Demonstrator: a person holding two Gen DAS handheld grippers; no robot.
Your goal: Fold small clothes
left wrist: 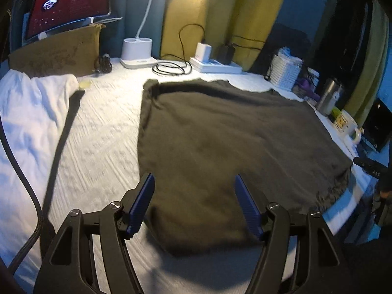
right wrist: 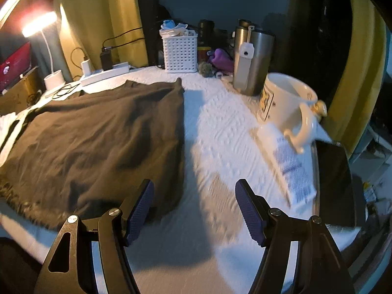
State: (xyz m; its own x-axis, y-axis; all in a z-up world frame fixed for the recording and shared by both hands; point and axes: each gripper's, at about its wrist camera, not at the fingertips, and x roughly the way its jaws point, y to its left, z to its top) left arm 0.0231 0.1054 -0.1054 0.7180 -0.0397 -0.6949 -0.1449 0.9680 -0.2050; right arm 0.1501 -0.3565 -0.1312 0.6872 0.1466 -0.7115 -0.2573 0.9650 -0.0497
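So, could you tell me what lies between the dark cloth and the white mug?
Only bare white table covering lies between the dark cloth and the white mug, shown in the right wrist view.

Black slotted arms tipped with ribbed blue pads (left wrist: pixel 143 203) and silver screws (right wrist: pixel 115 212) are seen on both grippers.

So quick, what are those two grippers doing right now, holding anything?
Left gripper: open, holding nothing, hovering over the near edge of the dark cloth.
Right gripper: open, holding nothing, over the white table cover beside the cloth.
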